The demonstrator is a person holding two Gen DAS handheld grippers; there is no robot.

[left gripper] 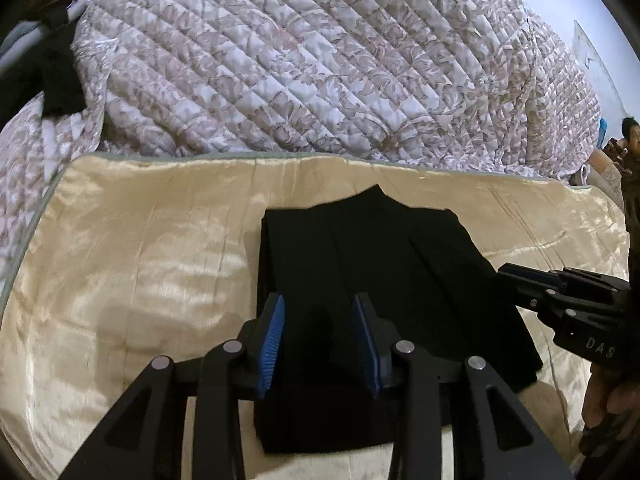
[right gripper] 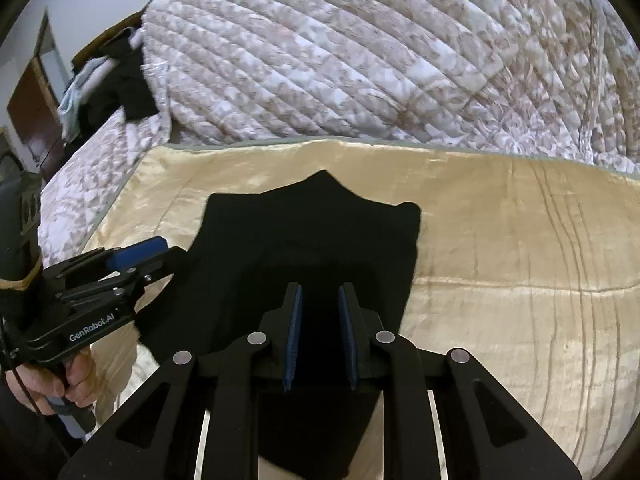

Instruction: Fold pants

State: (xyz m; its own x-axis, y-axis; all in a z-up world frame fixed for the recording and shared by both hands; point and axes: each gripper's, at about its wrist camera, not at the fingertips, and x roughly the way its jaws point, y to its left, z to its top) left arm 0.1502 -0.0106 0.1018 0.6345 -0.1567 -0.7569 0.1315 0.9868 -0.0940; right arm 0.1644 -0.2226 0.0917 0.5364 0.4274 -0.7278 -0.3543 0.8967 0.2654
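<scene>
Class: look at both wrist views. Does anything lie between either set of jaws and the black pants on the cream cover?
Nothing visible does. The black pants lie folded on the cream cover, directly beneath the left gripper and right gripper. The quilt lies beyond them.

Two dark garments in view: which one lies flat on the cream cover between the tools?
The black pants, folded flat on the cream cover in front of both tools. The other dark garment sits far off at the quilt's left edge, crumpled.

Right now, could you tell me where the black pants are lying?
The black pants lie folded on the cream satin bedspread, centred in both wrist views, in front of the floral quilt.
</scene>
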